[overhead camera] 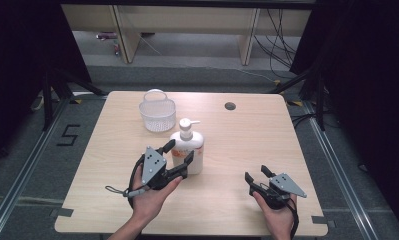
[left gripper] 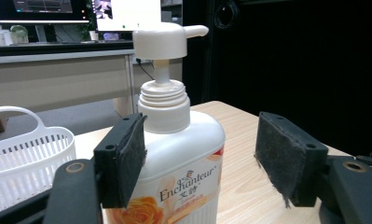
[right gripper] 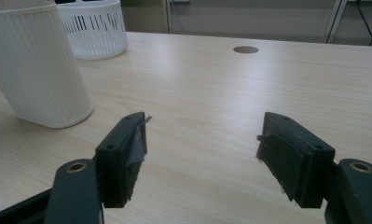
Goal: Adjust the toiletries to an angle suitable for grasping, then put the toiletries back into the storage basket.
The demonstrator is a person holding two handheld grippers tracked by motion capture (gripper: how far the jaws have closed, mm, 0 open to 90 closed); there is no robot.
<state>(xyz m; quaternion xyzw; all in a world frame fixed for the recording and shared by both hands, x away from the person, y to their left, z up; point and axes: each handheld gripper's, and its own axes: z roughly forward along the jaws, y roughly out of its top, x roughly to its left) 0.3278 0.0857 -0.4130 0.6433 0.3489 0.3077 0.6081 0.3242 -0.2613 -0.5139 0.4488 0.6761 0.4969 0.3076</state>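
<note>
Counter (overhead camera: 247, 150): pale wood-grain top, carrying a pump bottle and a basket; a small round hole (overhead camera: 230, 106) sits near the far edge, right of the middle.
Pump bottle (overhead camera: 188, 146): white, upright, near the middle of the counter and a little left of centre. Its pump head and nozzle point toward the right edge. The left gripper view shows a label with orange roses and the word "Enchanteur".
Basket (overhead camera: 157, 113): white slotted plastic with a loop handle, standing near the far edge, left of centre, just behind the bottle and apart from it.
Left gripper (overhead camera: 181, 154): held in the person's left hand (overhead camera: 149, 197) just in front of the bottle, jaws spread wide to either side of the bottle's body. In the left gripper view one pad (left gripper: 127, 158) lies against or very close to the bottle's shoulder, while the other pad stands clear of it with counter visible between.
Right gripper (overhead camera: 255, 175): held in the person's right hand (overhead camera: 277, 212) near the front right corner of the counter, well apart from the bottle. Its jaws are spread apart with nothing between them; bare counter shows in the gap in the right gripper view.
Surroundings: grey floor around the counter, with a "5" mark (overhead camera: 68, 135) to the left.
</note>
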